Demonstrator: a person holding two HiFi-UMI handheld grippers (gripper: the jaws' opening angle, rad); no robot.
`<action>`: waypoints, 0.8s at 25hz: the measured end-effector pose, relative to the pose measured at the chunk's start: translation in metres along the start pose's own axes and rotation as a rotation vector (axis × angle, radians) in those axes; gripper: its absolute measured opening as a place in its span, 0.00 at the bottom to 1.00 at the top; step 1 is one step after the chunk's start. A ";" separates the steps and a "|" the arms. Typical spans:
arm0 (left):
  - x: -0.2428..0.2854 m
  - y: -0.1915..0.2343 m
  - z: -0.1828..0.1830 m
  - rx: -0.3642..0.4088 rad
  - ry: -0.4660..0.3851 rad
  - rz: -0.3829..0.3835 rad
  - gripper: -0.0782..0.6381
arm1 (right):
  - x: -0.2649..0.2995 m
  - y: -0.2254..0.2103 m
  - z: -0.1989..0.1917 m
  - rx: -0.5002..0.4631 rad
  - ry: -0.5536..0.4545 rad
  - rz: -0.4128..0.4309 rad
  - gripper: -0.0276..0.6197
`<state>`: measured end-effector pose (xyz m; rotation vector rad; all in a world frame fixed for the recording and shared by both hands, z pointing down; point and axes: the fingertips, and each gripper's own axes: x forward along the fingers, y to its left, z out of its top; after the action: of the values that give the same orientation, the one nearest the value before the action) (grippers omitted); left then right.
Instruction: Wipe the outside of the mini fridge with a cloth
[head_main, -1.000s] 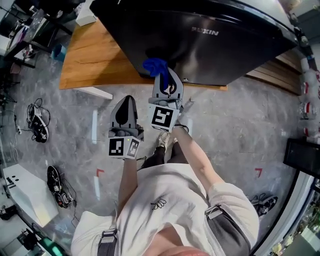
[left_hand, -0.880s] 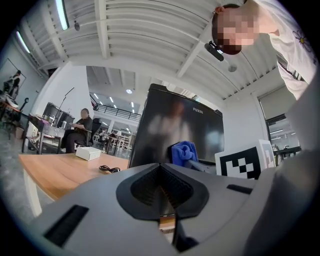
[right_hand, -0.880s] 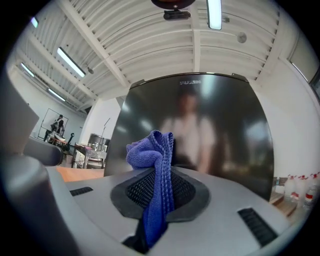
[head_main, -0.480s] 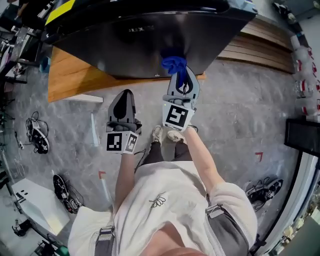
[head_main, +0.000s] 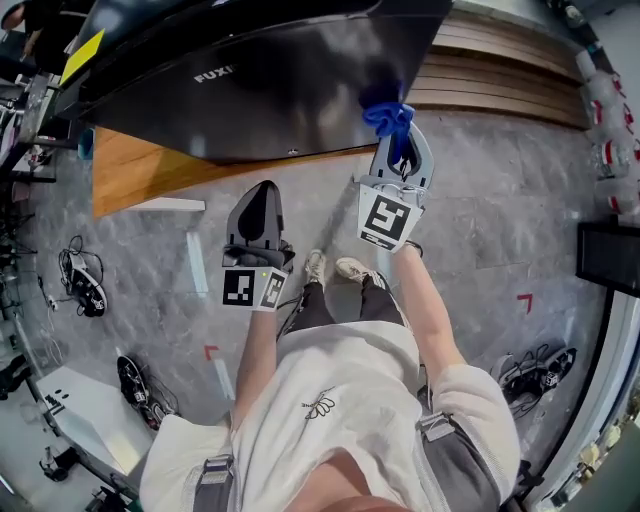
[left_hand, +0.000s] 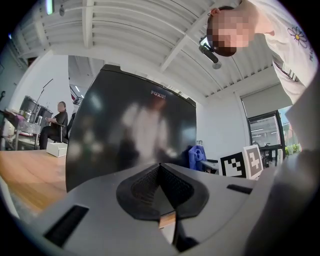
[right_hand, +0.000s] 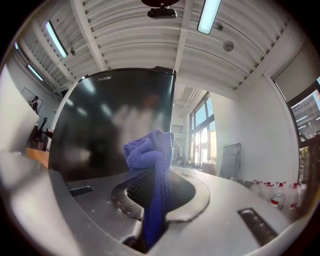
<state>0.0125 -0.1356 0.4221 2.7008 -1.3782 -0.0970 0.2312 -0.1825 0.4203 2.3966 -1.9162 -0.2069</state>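
The glossy black mini fridge (head_main: 270, 85) stands on a wooden platform; its door fills the left gripper view (left_hand: 130, 130) and the right gripper view (right_hand: 115, 125). My right gripper (head_main: 402, 150) is shut on a blue cloth (head_main: 388, 118) bunched at its tips, and the cloth (right_hand: 150, 155) presses near the door's lower right corner. My left gripper (head_main: 260, 205) hangs below the fridge's front, jaws shut with nothing between them, pointing at the door (left_hand: 160, 172). The blue cloth (left_hand: 197, 156) shows at the right of the left gripper view.
The wooden platform (head_main: 140, 170) juts out left under the fridge. Wooden slats (head_main: 510, 85) lie at the upper right. Shoes and cables (head_main: 80, 280) litter the grey floor at left, more shoes (head_main: 530, 370) at right. A seated person (left_hand: 55, 125) is far left.
My right gripper has carried the blue cloth rightward along the fridge door toward its right edge. The left gripper stays low and shut. The head view has shifted.
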 end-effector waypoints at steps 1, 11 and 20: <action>0.000 0.000 -0.001 0.001 0.004 0.003 0.12 | 0.001 -0.002 -0.001 -0.002 0.000 0.001 0.14; -0.003 -0.004 -0.005 0.009 0.018 0.012 0.12 | 0.004 -0.035 -0.016 0.042 0.048 -0.085 0.14; -0.012 0.010 -0.001 -0.001 -0.011 0.044 0.12 | -0.046 -0.028 -0.008 0.128 0.059 -0.058 0.14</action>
<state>-0.0021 -0.1317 0.4248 2.6713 -1.4389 -0.1093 0.2495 -0.1322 0.4268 2.5093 -1.8911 -0.0161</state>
